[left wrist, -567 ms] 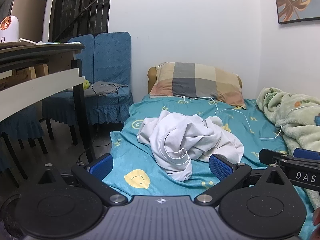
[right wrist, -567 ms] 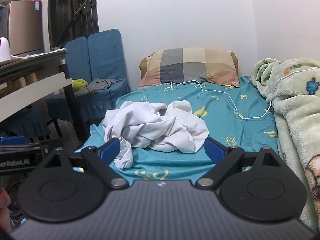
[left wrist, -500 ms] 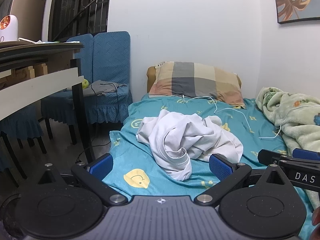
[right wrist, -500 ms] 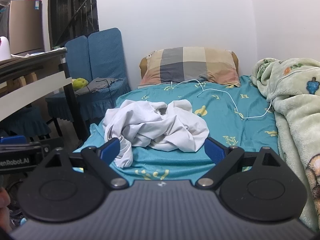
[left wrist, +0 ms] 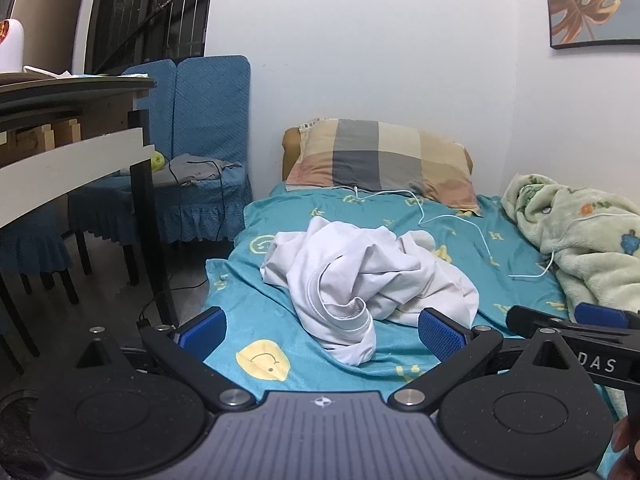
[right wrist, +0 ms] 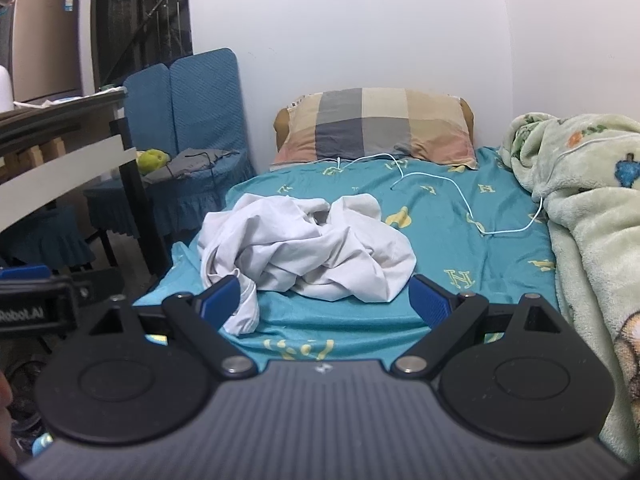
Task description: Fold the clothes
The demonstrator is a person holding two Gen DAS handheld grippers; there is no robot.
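A crumpled white garment [left wrist: 360,276] [right wrist: 308,252] lies in a heap on the teal bed sheet [left wrist: 256,320] [right wrist: 440,216]. My left gripper [left wrist: 322,334] hovers short of the heap's near end, open, nothing between its blue pads. In the right wrist view my right gripper [right wrist: 326,300] is open too, just in front of the heap; the left pad [right wrist: 220,298] overlaps the hanging edge of the cloth in the picture, and whether they touch I cannot tell. Each view catches the other gripper at its side edge.
A checked pillow [left wrist: 384,164] lies at the head of the bed, with a white cable [left wrist: 452,220] running across the sheet. A green fleece blanket [left wrist: 576,244] is bunched along the right. Left of the bed stand a black-legged table [left wrist: 140,184] and blue-covered chairs [left wrist: 200,128].
Both views have crept slightly forward toward the heap, which now looks a little larger. Both grippers stay open and the garment has not moved.
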